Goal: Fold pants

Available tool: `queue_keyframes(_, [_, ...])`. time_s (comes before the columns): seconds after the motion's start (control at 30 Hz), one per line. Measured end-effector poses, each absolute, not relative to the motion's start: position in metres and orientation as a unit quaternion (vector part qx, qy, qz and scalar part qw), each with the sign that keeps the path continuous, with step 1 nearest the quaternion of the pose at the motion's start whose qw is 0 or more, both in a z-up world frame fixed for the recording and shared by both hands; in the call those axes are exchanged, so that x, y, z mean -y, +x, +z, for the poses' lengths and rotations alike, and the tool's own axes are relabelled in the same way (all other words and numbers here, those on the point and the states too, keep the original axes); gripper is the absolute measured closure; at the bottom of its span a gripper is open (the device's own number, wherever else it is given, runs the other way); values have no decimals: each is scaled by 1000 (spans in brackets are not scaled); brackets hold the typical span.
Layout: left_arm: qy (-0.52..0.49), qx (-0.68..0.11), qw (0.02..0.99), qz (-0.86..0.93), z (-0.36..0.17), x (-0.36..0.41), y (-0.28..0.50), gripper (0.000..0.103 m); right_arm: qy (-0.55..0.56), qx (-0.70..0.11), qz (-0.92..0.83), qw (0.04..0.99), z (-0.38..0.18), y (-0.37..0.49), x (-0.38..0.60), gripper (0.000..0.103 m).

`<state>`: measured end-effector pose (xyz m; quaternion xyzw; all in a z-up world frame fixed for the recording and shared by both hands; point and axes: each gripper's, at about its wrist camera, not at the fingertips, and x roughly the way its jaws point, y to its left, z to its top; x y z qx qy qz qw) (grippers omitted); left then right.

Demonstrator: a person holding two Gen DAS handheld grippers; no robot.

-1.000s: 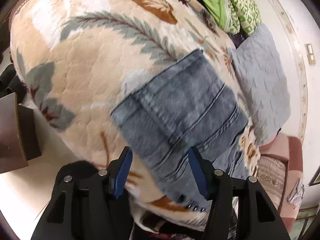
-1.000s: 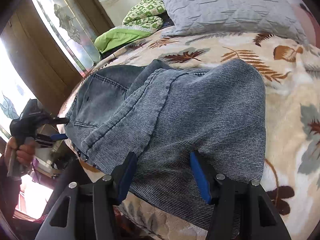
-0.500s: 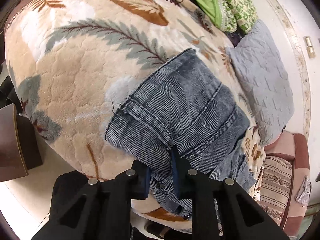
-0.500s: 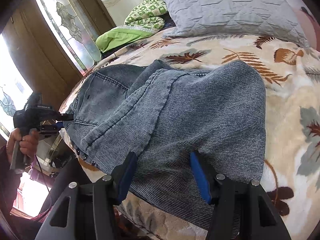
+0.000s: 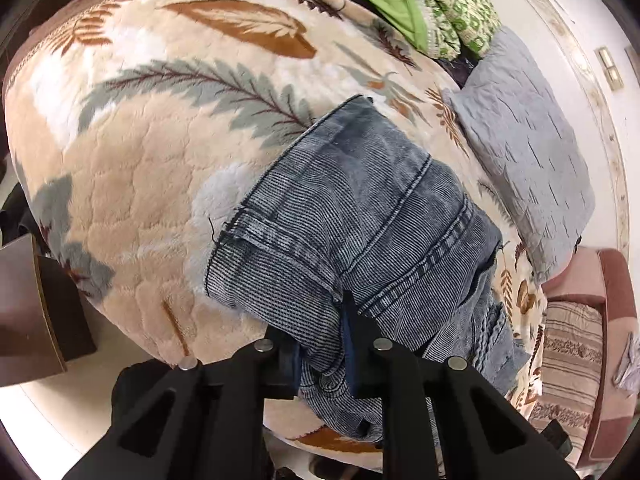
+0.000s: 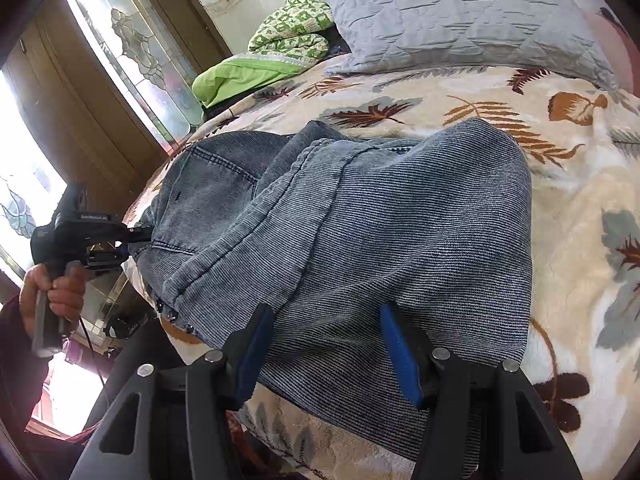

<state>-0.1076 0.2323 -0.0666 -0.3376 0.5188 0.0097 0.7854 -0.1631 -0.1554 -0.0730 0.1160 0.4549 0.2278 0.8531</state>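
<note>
Left wrist view shows us our left gripper (image 5: 322,344) clenched on a bunched fold of the pants (image 5: 360,216), its dark fingers pinching the blue-grey denim near the lower edge of the garment. We see the pants lying folded on the leaf-patterned blanket (image 5: 140,160), the frayed hem of a leg facing the left of this view and stitched seams running up and away from the fingers. Beyond the pants a grey quilted pillow (image 5: 528,152) rests on the blanket, with a green patterned quilt (image 5: 452,12) bundled at the far edge. Right wrist view gives us the other side: our right gripper (image 6: 324,344) stands released, its blue-padded fingers spread wide, one to either side of the near edge of the pants (image 6: 380,232); whether the pads touch the cloth we cannot tell. Across the garment we see the left gripper (image 6: 124,240) in our left hand (image 6: 56,296), its tips at the far corner of the denim by the back pocket. The grey quilted pillow (image 6: 460,20) and green patterned quilt (image 6: 292,28) lie at the head of the bed, beside a stained-glass door (image 6: 132,48).
</note>
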Motion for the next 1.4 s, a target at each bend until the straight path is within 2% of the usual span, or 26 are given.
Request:
queue_keyframes(0.13, [-331,-507,796,2,-49,-232,-112,88,125,-457,230,850,-74,-162,157,43])
queue_keyframes(0.37, [-283,-456,842,-59,22,-201,-118,88,173,-461,236,838,-71,-157,171,46])
queue_keyframes(0.57, [-211,-436,867,-120,76,-142,-114,88,234,-412,181,862,-53,-159,219,46])
queue_keyframes(0.8, [-104,-432,872,-204,113,-45,-106,89,307,-364,113,872,-40,-170,286,46])
queue_keyframes(1.0, [-2,-464,842,-274,87,53,-117,89,374,-320,78,867,-29,-181,339,46])
queue_keyframes(1.13, [57,-512,808,-287,26,101,-126,88,389,-304,70,867,-23,-186,355,46])
queue_keyframes(1.23, [78,-549,779,-294,-10,111,-130,80,391,-305,73,865,-22,-190,359,46])
queue_keyframes(1.33, [44,-541,783,-304,8,101,-129,74,393,-307,71,864,-22,-185,359,43])
queue_keyframes(1.4, [17,-521,791,-321,35,84,-128,56,394,-309,74,862,-22,-183,358,43])
